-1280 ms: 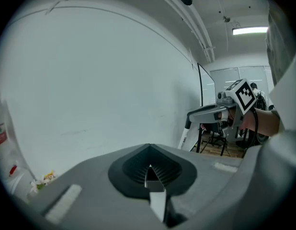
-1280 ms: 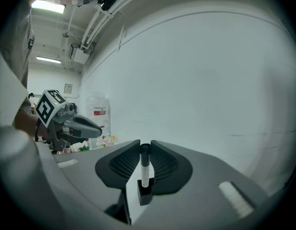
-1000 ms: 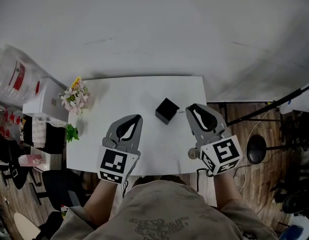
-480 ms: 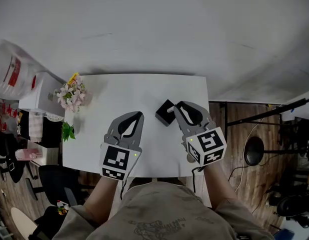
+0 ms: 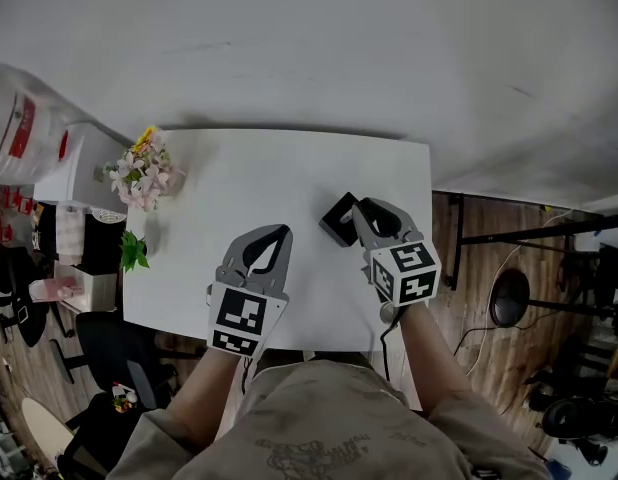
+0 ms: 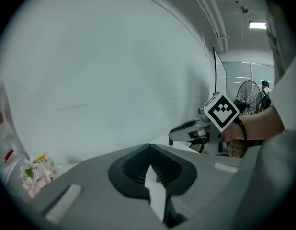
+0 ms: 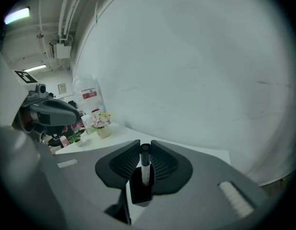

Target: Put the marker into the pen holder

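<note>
Right claw (image 7: 145,145): shut on the marker (image 7: 145,169), ribbed pads pressed to it from both sides near its top.
Marker, axis: long axis upright in the right gripper view, dark end up at the claw tips, pale end down.
Marker, place: lower end inside the mouth of the pen holder (image 7: 140,194), directly under the claw.
Marker, look: slim round stick, black cap, white barrel.
Pen holder: small black box, open at the top, standing on the white surface (image 5: 249,183) toward its right side.
Left claw (image 6: 149,146): tips together, nothing held; a strip of surface shows through the gap behind them.
Hard to make out: the marker's lower tip is lost in the holder's dark inside; in the head view the right claw (image 5: 361,211) covers the marker and overlaps the holder (image 5: 337,220).
Surroundings: flowers (image 5: 141,173) at the surface's far left corner, well apart.
</note>
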`<state>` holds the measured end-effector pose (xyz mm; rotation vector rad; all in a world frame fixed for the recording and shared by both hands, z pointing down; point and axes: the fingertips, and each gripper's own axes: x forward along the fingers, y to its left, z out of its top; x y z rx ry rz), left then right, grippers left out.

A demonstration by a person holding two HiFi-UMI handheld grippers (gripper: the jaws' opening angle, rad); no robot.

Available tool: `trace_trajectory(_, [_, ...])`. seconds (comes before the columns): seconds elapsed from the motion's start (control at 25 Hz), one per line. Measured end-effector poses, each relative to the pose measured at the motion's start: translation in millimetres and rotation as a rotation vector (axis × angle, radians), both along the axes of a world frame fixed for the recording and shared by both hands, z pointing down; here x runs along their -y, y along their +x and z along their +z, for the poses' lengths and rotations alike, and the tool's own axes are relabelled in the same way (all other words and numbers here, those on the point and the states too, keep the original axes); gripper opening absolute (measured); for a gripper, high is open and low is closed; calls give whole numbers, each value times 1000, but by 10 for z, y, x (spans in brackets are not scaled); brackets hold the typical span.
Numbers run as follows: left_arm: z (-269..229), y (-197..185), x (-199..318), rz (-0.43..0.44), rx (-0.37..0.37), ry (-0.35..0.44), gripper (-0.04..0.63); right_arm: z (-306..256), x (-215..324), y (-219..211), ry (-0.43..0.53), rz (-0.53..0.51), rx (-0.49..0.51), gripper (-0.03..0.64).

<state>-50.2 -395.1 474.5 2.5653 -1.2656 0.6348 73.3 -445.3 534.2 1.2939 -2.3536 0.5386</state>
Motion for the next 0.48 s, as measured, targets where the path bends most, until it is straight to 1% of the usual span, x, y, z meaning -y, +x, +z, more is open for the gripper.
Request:
trace_trajectory(0.2, [219,-59,9,-10,9,-46,0,387,68,50,-58,20,-40,98])
trace_trajectory(0.36, [325,-101,17,-18,12,-69,0,638,44,73,-104,15,-88,98])
trace_trajectory(0.48, [378,-116,5,-23,11,-81,0,769,-10,60,-146,1,-102,98])
